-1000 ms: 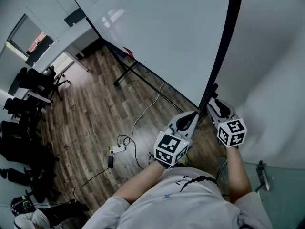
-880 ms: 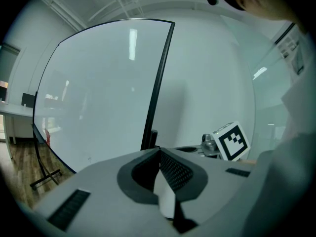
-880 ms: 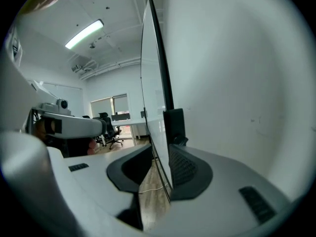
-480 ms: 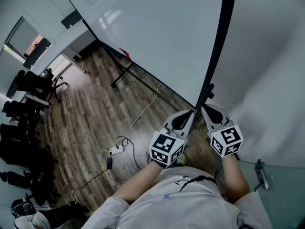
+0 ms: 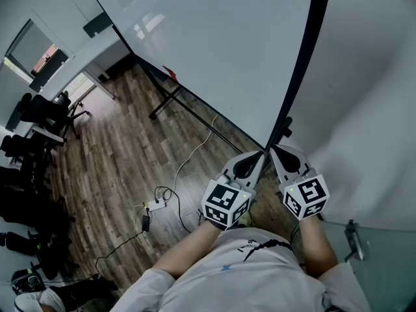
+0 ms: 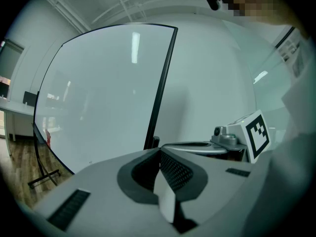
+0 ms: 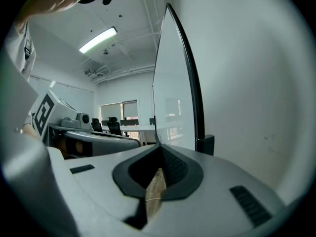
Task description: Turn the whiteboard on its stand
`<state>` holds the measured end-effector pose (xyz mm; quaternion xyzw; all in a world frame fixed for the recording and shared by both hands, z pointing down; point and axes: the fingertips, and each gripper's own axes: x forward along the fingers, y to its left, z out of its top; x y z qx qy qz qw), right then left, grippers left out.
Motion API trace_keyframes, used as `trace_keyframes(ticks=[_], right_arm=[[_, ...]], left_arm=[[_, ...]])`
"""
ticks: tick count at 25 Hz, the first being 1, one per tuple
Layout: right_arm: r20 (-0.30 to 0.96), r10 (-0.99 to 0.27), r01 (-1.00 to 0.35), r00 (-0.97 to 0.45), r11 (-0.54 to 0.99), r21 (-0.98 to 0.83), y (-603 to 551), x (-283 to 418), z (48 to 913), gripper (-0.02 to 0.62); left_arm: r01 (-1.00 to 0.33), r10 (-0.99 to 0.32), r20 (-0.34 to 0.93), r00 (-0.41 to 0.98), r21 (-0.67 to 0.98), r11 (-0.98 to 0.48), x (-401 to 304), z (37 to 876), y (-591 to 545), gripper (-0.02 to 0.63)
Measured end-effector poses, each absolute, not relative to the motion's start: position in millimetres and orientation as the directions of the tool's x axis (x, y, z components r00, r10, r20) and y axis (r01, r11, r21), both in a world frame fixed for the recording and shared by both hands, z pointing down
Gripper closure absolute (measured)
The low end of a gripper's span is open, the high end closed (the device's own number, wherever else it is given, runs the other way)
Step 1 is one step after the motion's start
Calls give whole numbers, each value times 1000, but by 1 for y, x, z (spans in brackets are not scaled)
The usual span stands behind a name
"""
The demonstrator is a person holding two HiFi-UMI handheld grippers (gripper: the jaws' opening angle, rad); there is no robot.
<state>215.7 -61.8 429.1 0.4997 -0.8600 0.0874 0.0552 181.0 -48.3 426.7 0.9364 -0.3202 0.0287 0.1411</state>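
My left gripper (image 5: pixel 261 155) and right gripper (image 5: pixel 271 149) are both clenched, tips at the whiteboard's (image 5: pixel 214 51) lower corner. I see nothing between either pair of jaws, and the right's have just been closing. The whiteboard stands upright, its edge toward me. I can't judge whether it is already turned or still waiting for the push.

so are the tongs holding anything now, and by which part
Cannot be told: the left tongs and right tongs are shut, tips at the bottom corner of the whiteboard, no grip visible.
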Motion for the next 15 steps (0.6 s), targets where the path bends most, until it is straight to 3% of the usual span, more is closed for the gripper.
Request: trace_keyframes(ticks=[15], right_arm=[[190, -842, -863, -505, 496, -95, -67, 211, 433, 581]], left_arm=[[-609, -589, 157, 793, 239, -756, 179, 429, -54, 594]])
